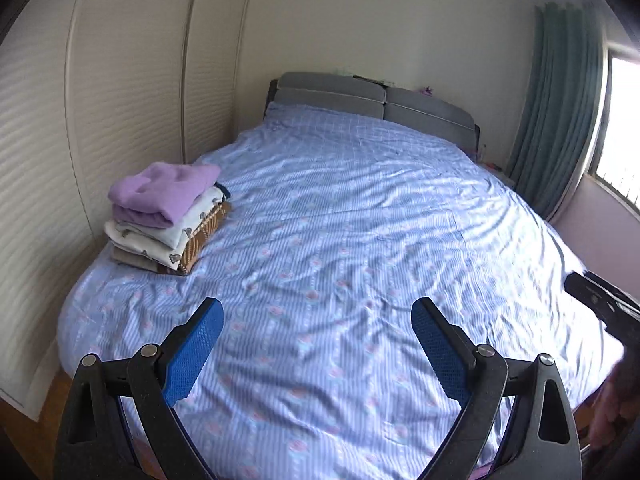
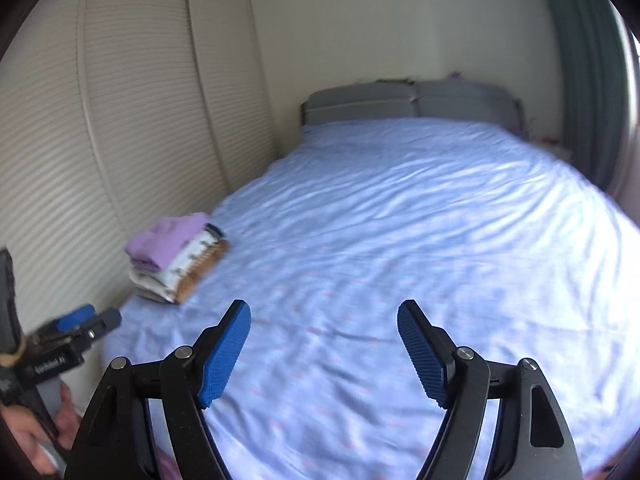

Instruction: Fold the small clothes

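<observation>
A stack of folded small clothes (image 1: 168, 220) lies near the left edge of the bed (image 1: 360, 220), with a lilac piece on top, white patterned pieces under it and a brown striped one at the bottom. The same stack of clothes (image 2: 176, 260) shows in the right wrist view. My left gripper (image 1: 318, 312) hovers above the foot of the bed, open, nothing between its blue pads. My right gripper (image 2: 324, 316) is open too, empty, over the bed (image 2: 400, 240). The left gripper (image 2: 84, 322) also shows at the left edge of the right wrist view, held by a hand (image 2: 36, 436).
Cream slatted wardrobe doors (image 1: 120, 120) run along the bed's left side. A grey padded headboard (image 1: 372, 100) stands at the far end. A green curtain (image 1: 560, 112) and a window (image 1: 620, 128) are at the right. A dark part of the other gripper (image 1: 600, 300) juts in.
</observation>
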The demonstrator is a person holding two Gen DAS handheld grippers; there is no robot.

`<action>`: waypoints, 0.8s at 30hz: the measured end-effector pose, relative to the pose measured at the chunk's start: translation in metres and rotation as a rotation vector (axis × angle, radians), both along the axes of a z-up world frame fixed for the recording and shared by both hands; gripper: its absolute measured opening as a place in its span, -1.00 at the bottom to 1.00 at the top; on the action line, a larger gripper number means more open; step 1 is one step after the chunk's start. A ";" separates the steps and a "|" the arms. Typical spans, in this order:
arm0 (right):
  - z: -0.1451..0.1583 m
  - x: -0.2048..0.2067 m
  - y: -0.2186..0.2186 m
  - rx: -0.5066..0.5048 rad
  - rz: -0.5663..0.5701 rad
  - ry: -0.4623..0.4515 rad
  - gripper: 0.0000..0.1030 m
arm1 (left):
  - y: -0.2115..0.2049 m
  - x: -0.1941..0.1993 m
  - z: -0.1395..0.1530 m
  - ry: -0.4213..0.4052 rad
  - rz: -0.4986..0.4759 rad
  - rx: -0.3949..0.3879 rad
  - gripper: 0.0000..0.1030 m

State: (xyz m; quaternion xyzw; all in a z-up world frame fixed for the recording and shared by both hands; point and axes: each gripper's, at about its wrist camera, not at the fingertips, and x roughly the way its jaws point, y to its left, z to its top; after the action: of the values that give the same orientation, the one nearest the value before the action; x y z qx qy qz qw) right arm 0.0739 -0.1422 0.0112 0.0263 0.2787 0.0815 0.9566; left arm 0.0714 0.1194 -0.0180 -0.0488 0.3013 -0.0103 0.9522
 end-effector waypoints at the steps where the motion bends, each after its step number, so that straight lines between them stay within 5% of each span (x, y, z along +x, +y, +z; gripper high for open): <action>1: 0.000 -0.011 -0.009 -0.019 -0.028 0.011 0.59 | -0.008 -0.005 0.001 -0.002 0.007 0.017 0.94; 11: 0.005 -0.099 -0.078 -0.051 -0.219 -0.007 0.70 | -0.070 -0.052 0.015 -0.004 -0.067 0.075 0.97; 24: 0.005 -0.126 -0.100 -0.075 -0.310 -0.029 0.71 | -0.097 -0.086 0.012 -0.042 -0.069 0.111 1.00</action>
State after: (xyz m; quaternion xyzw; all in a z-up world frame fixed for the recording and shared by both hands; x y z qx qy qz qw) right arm -0.0525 -0.2422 0.0159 0.0322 0.2602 -0.0771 0.9619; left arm -0.0142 0.0223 -0.0065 0.0150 0.2829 -0.0275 0.9586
